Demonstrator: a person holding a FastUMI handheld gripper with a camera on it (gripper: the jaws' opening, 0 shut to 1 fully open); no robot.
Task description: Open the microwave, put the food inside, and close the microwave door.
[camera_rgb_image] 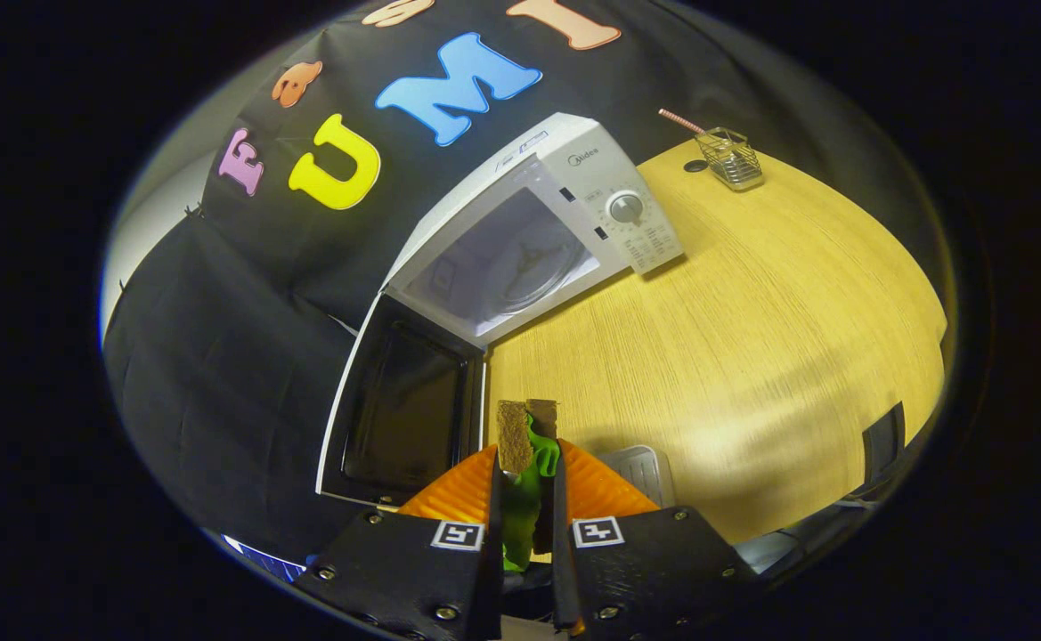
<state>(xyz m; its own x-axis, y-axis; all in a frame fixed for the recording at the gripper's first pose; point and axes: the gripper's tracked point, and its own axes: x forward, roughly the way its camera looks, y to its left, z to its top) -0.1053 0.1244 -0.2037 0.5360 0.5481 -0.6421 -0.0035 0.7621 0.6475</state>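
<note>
A white microwave [573, 178] stands on the wooden table [734, 356], beyond my fingers. Its door [404, 409] hangs fully open to the left, dark window facing me, and the cavity [502, 267] with its glass turntable shows. My gripper [527, 436] is shut on a green toy food [533, 485], which sits pinched between both fingers and sticks out a little past the tips. The gripper is tilted and held above the table, well short of the cavity, with the open door's edge just left of the fingers.
A small wire basket [732, 158] with a striped straw stands at the table's far corner, right of the microwave. A pale container [640, 472] lies on the table just right of my fingers. Black cloth hangs behind and left of the microwave.
</note>
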